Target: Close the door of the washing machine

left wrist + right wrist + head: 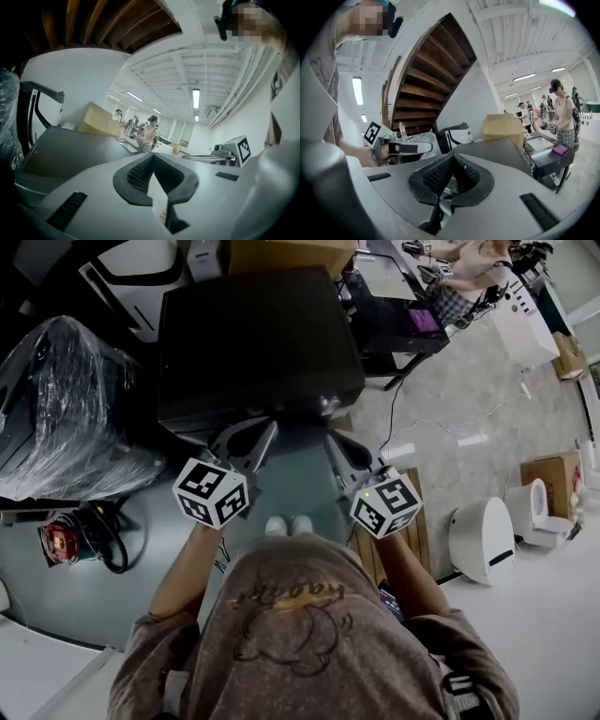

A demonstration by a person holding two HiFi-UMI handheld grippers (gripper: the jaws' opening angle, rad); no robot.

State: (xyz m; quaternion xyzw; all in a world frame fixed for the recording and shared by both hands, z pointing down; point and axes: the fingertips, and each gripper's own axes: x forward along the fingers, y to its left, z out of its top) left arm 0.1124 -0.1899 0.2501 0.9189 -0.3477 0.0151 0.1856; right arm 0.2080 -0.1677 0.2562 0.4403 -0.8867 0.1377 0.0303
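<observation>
The washing machine (pixel 258 338) shows from above as a dark square top straight ahead of me; its door is hidden from every view. My left gripper (pixel 247 444) hangs at the machine's front edge, shut and empty. My right gripper (pixel 351 456) is beside it at the front right corner, also shut with nothing held. In the left gripper view the shut left gripper (pixel 151 161) points level over the machine's grey top (pixel 70 150). The right gripper view shows the right gripper (pixel 452 161) shut, looking across the same top (pixel 492 152), with the left gripper (pixel 393 145) alongside.
A plastic-wrapped bulky item (pixel 70 409) stands left of the machine, with a red device (pixel 58 540) on the floor below it. A cardboard box (pixel 291 254) sits behind. White sanitary units (pixel 483 540) and another box (pixel 553 474) are at right. People stand far back (pixel 565 117).
</observation>
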